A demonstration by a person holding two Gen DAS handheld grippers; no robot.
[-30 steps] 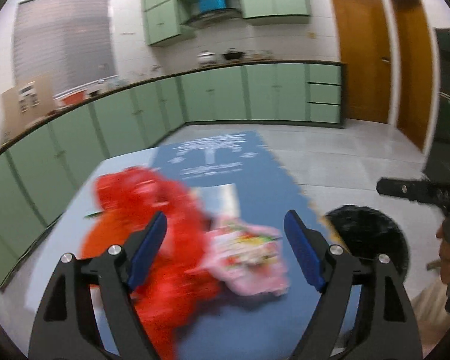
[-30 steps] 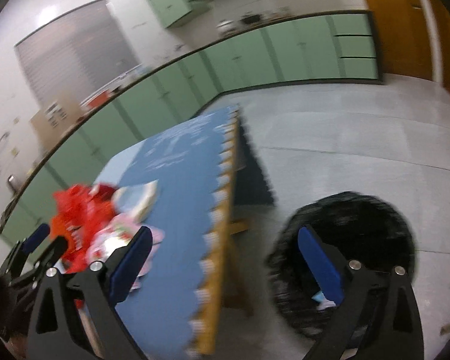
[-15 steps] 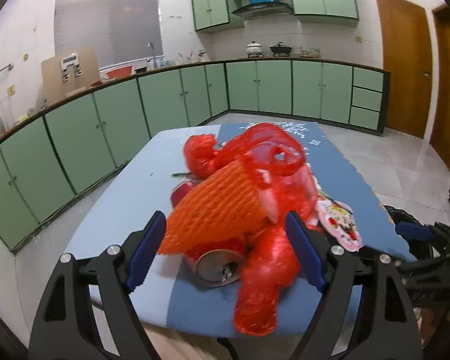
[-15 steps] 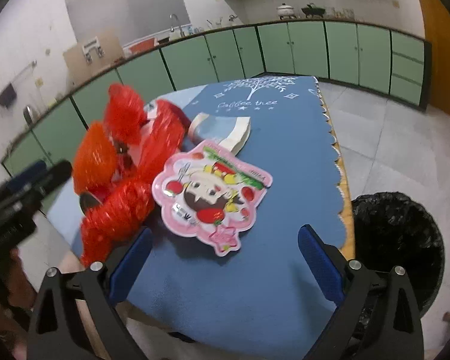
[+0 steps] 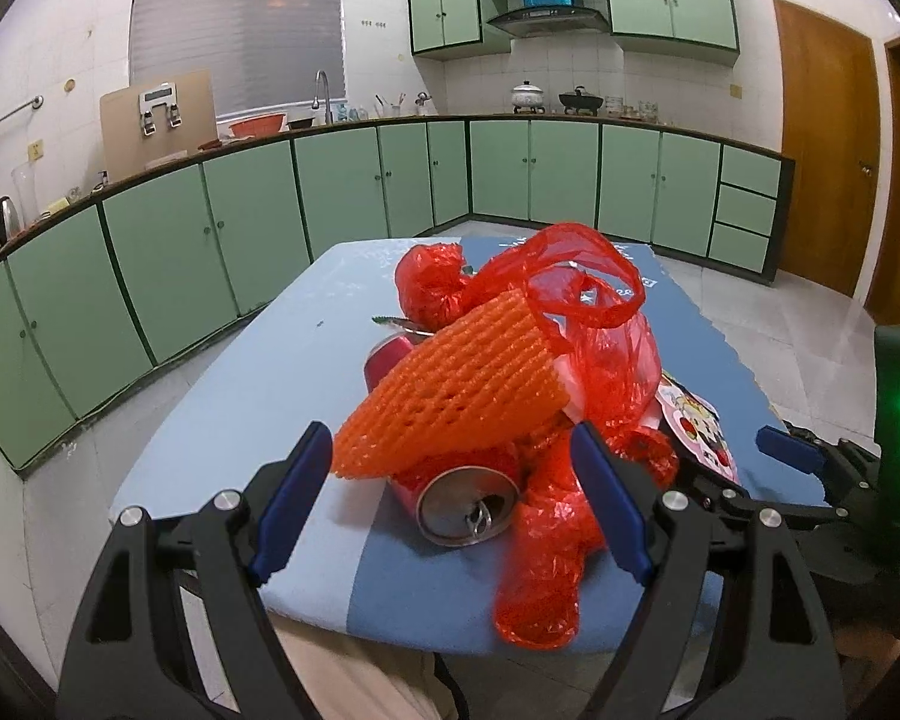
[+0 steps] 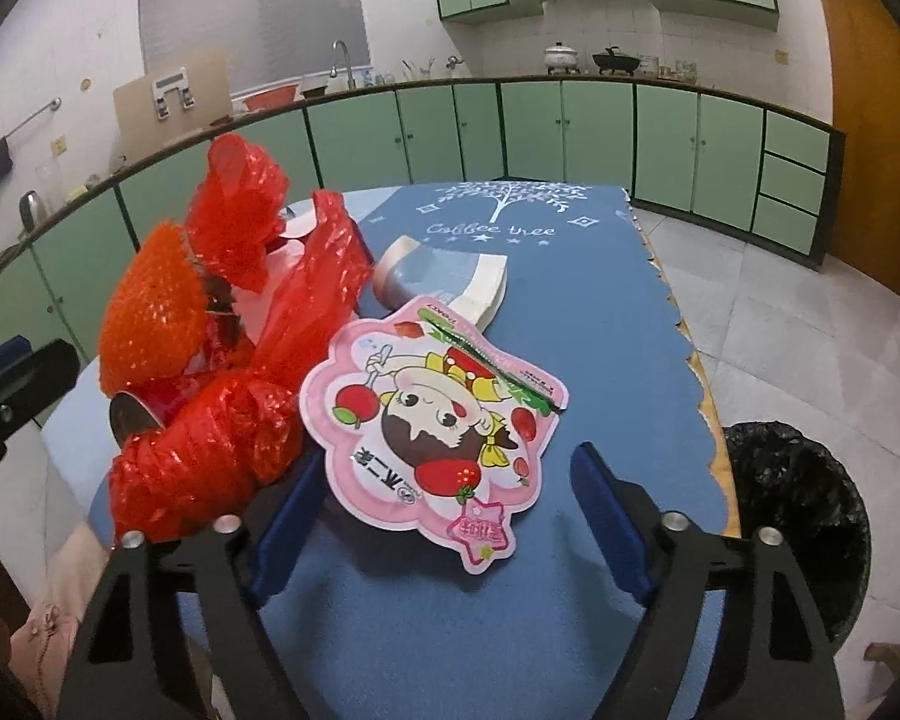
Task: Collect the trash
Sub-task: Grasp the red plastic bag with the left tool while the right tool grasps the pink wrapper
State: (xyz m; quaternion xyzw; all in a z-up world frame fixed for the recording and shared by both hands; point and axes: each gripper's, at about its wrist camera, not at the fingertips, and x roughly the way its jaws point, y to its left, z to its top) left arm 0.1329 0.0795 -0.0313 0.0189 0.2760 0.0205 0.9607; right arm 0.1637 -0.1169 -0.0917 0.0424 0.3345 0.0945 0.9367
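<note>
While both tools hover at the near edge of the table (image 6: 570, 648), nothing is gripped yet. At the near left corner lies a heap: orange foam net (image 5: 456, 384), red plastic bag (image 5: 594, 324) and a can (image 5: 468, 507). Its open end faces the left gripper (image 5: 450, 510), whose jaws stand released around it. Further right, the pink snack pouch (image 6: 438, 426) lies flat; the right gripper (image 6: 444, 522), jaws just narrowed but touching nothing, should probably catch its near edge. Beyond the right edge waits the black bin (image 6: 804, 516).

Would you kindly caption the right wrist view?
Open right claw approaching pink snack pouch beside red plastic bag on blue table.
</note>
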